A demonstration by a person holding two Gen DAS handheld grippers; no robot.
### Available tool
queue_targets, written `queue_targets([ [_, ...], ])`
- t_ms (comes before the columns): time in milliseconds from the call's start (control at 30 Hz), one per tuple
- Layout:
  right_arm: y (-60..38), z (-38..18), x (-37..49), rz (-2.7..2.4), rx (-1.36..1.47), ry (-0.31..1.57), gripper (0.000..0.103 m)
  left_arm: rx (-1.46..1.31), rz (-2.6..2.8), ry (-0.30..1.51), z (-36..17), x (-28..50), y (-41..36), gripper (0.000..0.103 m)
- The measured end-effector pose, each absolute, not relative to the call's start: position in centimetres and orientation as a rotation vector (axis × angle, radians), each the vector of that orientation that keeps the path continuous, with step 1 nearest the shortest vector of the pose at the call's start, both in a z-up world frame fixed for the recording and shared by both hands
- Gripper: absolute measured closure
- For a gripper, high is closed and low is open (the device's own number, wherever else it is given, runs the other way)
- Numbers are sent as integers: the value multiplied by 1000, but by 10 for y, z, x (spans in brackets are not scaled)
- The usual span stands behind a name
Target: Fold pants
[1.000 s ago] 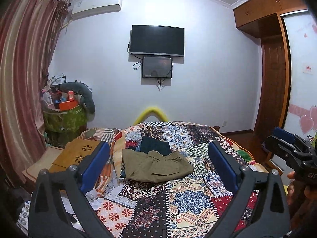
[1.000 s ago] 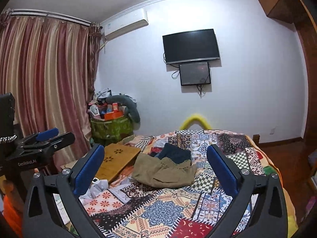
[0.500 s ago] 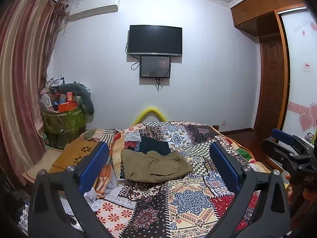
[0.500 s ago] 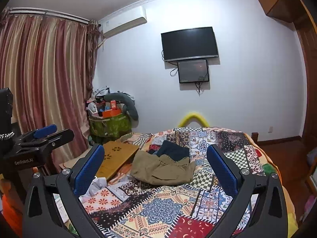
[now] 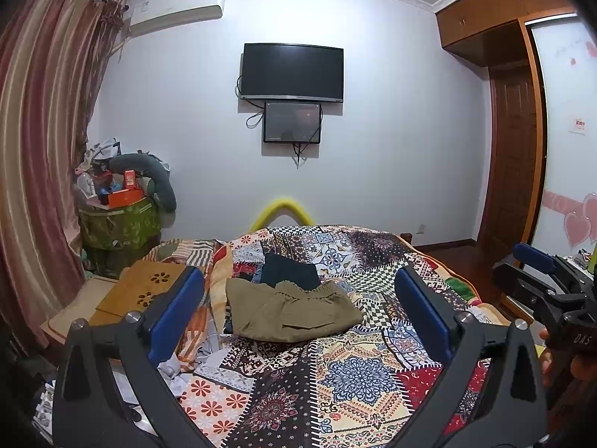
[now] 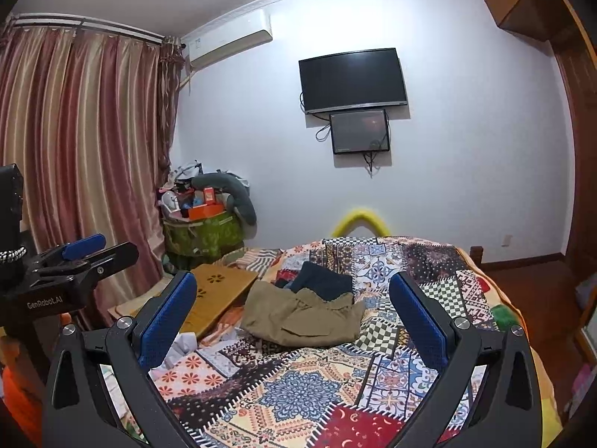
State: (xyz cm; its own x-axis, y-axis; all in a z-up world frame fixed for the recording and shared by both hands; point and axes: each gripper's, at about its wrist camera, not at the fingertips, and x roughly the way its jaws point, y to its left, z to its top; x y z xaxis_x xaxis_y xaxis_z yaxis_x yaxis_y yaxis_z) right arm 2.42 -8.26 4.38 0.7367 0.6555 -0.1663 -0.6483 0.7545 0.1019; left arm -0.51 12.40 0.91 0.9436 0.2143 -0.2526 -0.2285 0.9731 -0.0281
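Observation:
Olive-green pants (image 5: 294,311) lie folded on the patchwork quilt (image 5: 358,373) of the bed, far from both grippers; they also show in the right wrist view (image 6: 302,317). A dark navy garment (image 5: 289,270) lies just behind them. My left gripper (image 5: 298,310) is open and empty, held above the near part of the bed. My right gripper (image 6: 293,310) is open and empty too. The right gripper shows at the right edge of the left wrist view (image 5: 548,280), and the left gripper at the left edge of the right wrist view (image 6: 78,257).
A wooden lap desk (image 5: 143,289) leans at the bed's left side, with crumpled white paper (image 5: 175,367) below it. A cluttered green bin (image 5: 119,224) stands by the curtain (image 5: 41,171). A wardrobe (image 5: 515,142) is on the right. A TV (image 5: 293,72) hangs on the far wall.
Both grippers have drifted slightly, so the room shifts a little in each view. The pants have not moved and both grippers stay open.

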Motion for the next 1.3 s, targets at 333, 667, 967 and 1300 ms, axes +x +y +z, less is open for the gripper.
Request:
queue_targets([
  [333,-84,45,22,703,38,196,1,-56,226,253,9,-3,124,0],
  [667,-86,47,22,695,48,198,1,-55,223,255,7,-2,122,0],
  [967,-85,50,19,690,44,187,1,-47,206,252,8,-3,124,0],
  [1300,-84,50,20,693,49,193,1,-40,193,248,8,-4,119,0],
])
